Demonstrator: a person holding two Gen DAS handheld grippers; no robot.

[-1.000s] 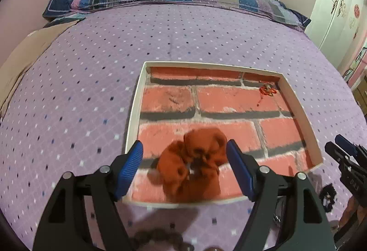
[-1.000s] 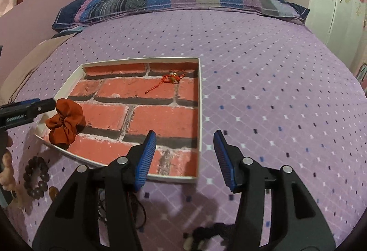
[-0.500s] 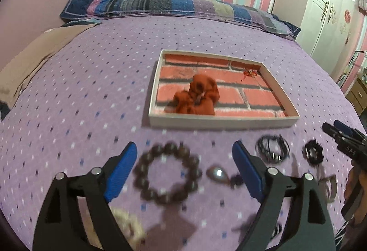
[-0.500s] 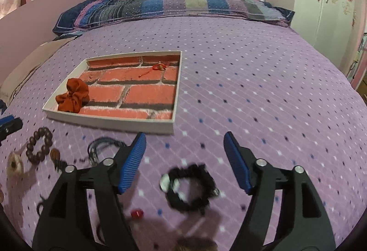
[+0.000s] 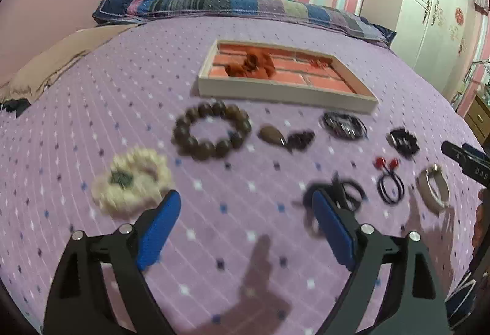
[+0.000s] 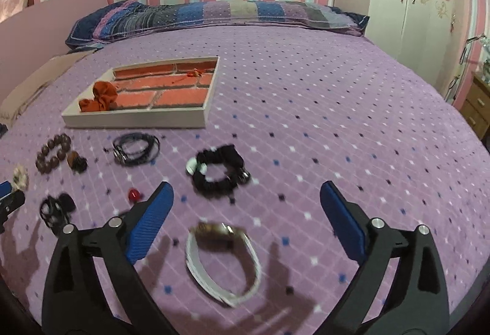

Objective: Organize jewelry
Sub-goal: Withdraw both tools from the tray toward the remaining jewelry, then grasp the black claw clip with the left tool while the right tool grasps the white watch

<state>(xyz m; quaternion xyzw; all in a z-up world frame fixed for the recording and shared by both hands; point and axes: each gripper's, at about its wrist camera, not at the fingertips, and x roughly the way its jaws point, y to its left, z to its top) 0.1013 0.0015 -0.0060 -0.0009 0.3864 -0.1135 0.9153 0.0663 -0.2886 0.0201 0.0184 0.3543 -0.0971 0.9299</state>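
Striped pink-and-teal wallpaper backs a bed (image 6: 306,108) spread with a dotted purple cover, where jewelry lies scattered in front of a shallow white tray (image 6: 134,120) lined with a brick print. Inside the tray rest an orange scrunchie (image 6: 99,96) at its near-left corner and a small red cord charm (image 6: 196,73) toward the far side. On the cover, seen from the left wrist, a brown bead bracelet (image 5: 211,129) sits at 12 o'clock beyond the left hand-held gripper (image 5: 245,227), with a cream scrunchie (image 5: 131,182) at 10 o'clock just beside the left blue pad, and a tangle of black hair ties (image 5: 346,195) touching the tip of the right pad in the picture; contact cannot be told through the blur. Its jaws have just been opening and stand wide, with only bare cover between them. Farther right lie a dark cord bracelet (image 5: 343,125), a black scrunchie (image 5: 402,140) and a red-beaded hair tie (image 5: 389,178). From the right wrist, the right hand-held gripper (image 6: 245,224) has also just been opening and gapes very wide, holding nothing; a white-strapped watch (image 6: 223,261) lies on the cover between its pads, apart from both, with the black scrunchie at 12 o'clock beyond.
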